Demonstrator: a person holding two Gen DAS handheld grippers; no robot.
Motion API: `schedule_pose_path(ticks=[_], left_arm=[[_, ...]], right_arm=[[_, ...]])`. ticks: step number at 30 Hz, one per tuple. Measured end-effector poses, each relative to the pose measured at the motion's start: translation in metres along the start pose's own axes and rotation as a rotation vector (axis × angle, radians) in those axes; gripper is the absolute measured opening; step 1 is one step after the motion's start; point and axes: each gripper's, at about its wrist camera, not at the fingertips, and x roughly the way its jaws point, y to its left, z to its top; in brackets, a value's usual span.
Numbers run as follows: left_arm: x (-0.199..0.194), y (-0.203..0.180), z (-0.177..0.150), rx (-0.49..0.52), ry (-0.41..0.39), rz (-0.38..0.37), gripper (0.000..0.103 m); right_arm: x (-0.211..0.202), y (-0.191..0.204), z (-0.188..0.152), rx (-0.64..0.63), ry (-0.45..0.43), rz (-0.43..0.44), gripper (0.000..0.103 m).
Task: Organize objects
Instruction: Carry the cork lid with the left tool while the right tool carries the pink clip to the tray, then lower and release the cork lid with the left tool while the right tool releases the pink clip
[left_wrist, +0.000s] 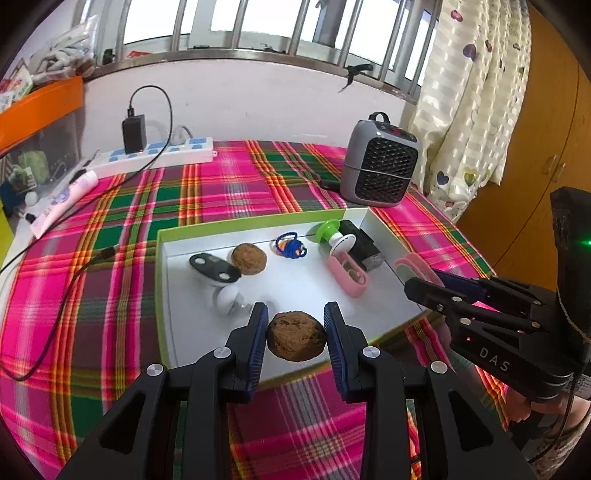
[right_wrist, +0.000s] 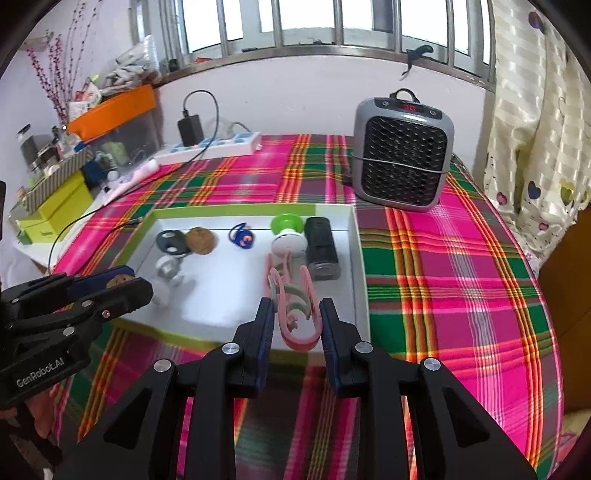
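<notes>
A white tray with a green rim (left_wrist: 161, 280) lies on the plaid cloth. My left gripper (left_wrist: 296, 325) is shut on a brown walnut (left_wrist: 296, 339) over the tray's near edge; it also shows in the right wrist view (right_wrist: 122, 280). My right gripper (right_wrist: 296, 317) is shut on a pink clip (right_wrist: 295, 325) with a green inner band, above the tray's near right part; it also shows in the left wrist view (left_wrist: 417, 280). In the tray lie a second walnut (left_wrist: 249, 258), a black tag (left_wrist: 214, 268), a blue charm (left_wrist: 290, 246), a white bulb (left_wrist: 228, 300), a green-and-white gadget (left_wrist: 332, 232), a pink case (left_wrist: 348, 275) and a black box (left_wrist: 360, 243).
A grey heater (left_wrist: 378, 164) stands behind the tray at the right. A white power strip (left_wrist: 159, 153) with a black charger and cable lies at the back left, a pink tube (left_wrist: 64, 201) beside it. Storage boxes (right_wrist: 55, 206) stand off the table's left edge. A curtain (left_wrist: 469, 110) hangs at the right.
</notes>
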Motion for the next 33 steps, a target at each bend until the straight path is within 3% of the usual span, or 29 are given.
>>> schedule_pose_path(ticks=[22,33], left_arm=[[0.054,-0.007,0.023,0.033,0.067,0.013,0.029],[0.070,-0.008,0.025,0.048,0.095,0.032,0.029]], right_arm=[[0.039,-0.010,0.006,-0.012,0.114,-0.010,0.026],[0.045,-0.005,0.007,-0.035,0.126,-0.012,0.026]])
